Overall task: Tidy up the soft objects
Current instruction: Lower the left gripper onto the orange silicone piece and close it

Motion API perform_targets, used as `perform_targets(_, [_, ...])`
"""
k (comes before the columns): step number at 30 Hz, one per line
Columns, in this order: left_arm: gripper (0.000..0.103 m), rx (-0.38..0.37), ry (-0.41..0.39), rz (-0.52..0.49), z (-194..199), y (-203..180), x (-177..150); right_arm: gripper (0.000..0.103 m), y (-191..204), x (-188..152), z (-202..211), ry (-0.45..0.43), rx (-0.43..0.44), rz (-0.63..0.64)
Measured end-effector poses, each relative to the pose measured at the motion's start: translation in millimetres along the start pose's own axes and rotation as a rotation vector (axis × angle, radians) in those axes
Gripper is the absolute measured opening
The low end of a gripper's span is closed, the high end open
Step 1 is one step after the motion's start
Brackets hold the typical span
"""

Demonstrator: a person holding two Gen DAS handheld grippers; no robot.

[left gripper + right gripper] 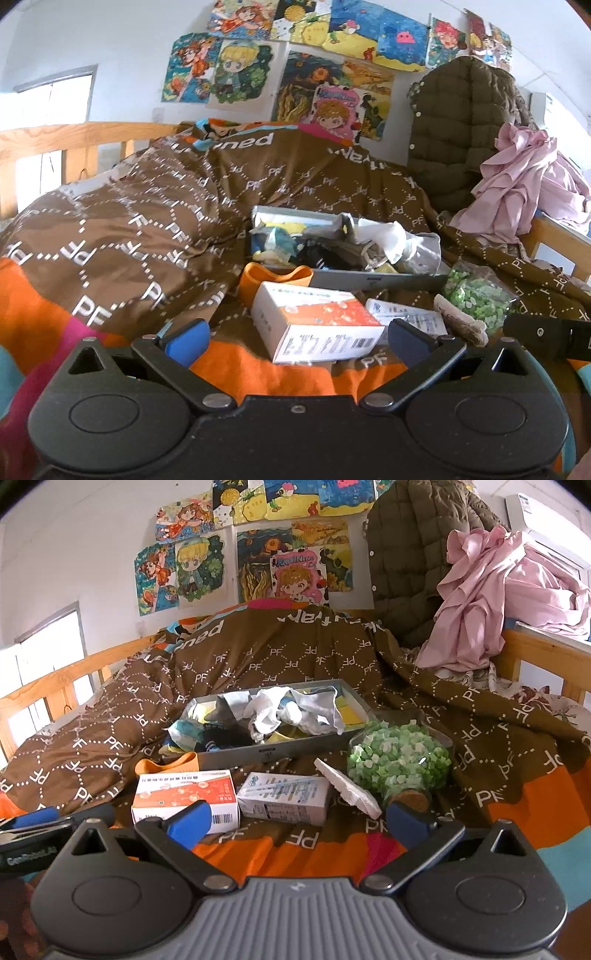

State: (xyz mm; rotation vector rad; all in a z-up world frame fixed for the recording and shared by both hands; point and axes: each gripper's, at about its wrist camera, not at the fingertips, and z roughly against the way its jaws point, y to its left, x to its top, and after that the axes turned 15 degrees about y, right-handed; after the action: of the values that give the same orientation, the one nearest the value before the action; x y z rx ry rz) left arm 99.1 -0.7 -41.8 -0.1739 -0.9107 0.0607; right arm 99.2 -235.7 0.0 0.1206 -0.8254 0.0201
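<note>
A grey tray (280, 752) (369, 281) lies on the bed, heaped with crumpled socks and cloths (280, 710) (373, 240). In front of it sit an orange cup-like piece (273, 278) (166, 764), an orange-and-white box (317, 325) (184, 795), a pale blue-white box (284, 797) (410, 319), a white tissue wad (347, 788) and a corked glass jar of green bits (399, 760) (480, 295). My left gripper (297, 341) hangs open just short of the orange-and-white box. My right gripper (299, 821) is open too, near the pale box, holding nothing.
A brown "PF" patterned duvet (277, 653) with orange and pink bands covers the bed. A wooden rail (74, 136) runs at the left. An olive quilted jacket (410, 554) and pink cloth (487, 590) hang at the right. Drawings (295, 48) cover the wall.
</note>
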Motion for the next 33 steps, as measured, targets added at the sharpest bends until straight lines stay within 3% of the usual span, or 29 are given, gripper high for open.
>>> perform_targets(10, [0.102, -0.033, 0.002, -0.013, -31.8, 1.1, 22.7, 0.103, 3.7, 24.5, -33.6, -0.044, 0.001, 0.095])
perform_targets(19, [0.102, -0.044, 0.026, -0.073, -68.7, -1.3, 54.9, 0.099, 0.1, 41.1, -73.0, -0.033, -0.009, 0.179])
perform_targets(22, [0.102, -0.042, 0.038, -0.102, -85.3, -0.8, 69.3, 0.094, -1.0, 47.1, -87.5, -0.023, -0.028, 0.201])
perform_targets(24, [0.102, -0.036, 0.053, -0.129, -98.1, -0.7, 78.8, 0.083, -2.6, 51.7, -98.7, -0.021, -0.048, 0.208])
perform_targets(33, [0.101, -0.064, 0.184, -0.339, -152.2, -8.1, 115.3, 0.068, -1.4, 62.6, -142.4, 0.036, -0.113, 0.262])
